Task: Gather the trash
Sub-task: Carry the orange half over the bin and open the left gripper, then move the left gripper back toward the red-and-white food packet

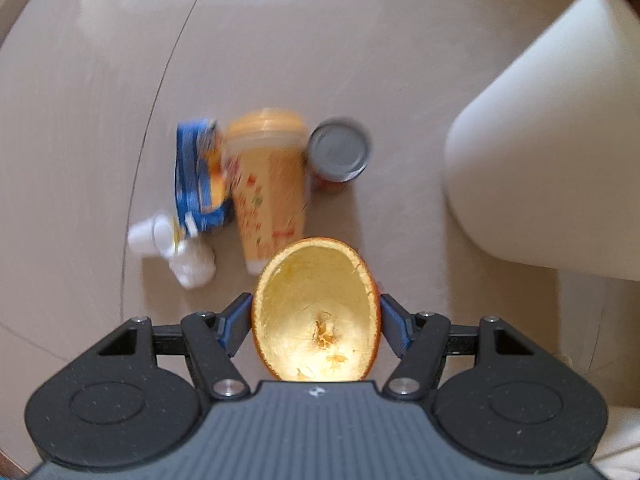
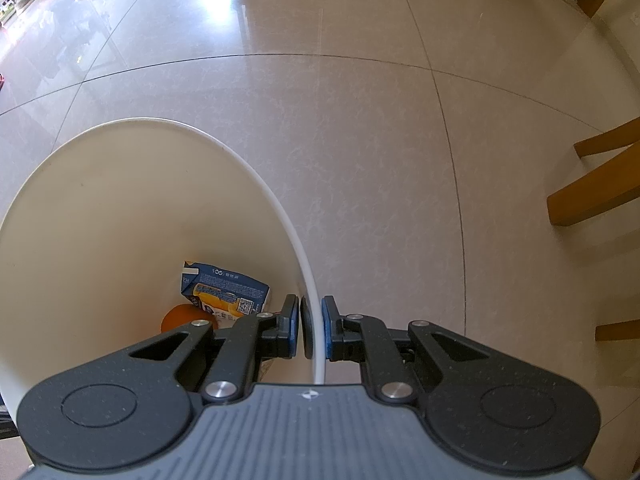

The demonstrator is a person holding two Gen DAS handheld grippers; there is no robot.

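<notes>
My left gripper [image 1: 316, 322] is clamped on a hollowed orange peel half [image 1: 316, 312], pads against both its sides, peel clear of the floor [image 1: 360, 40]; my right gripper [image 2: 311, 328] is pinched nearly shut on the rim of the white bin [image 2: 276, 200], one pad inside, one outside; I read this as the carry step: peel picked, not yet binned; next move calls for swinging the peel over the bin mouth, then releasing; bin already holds a blue carton [image 2: 224, 288] and something orange [image 2: 180, 318]; left on the floor beside the bin: an orange cup [image 1: 272, 184], a can [image 1: 340, 152], a blue wrapper [image 1: 200, 172], small white bottles [image 1: 176, 248], blurred.
</notes>
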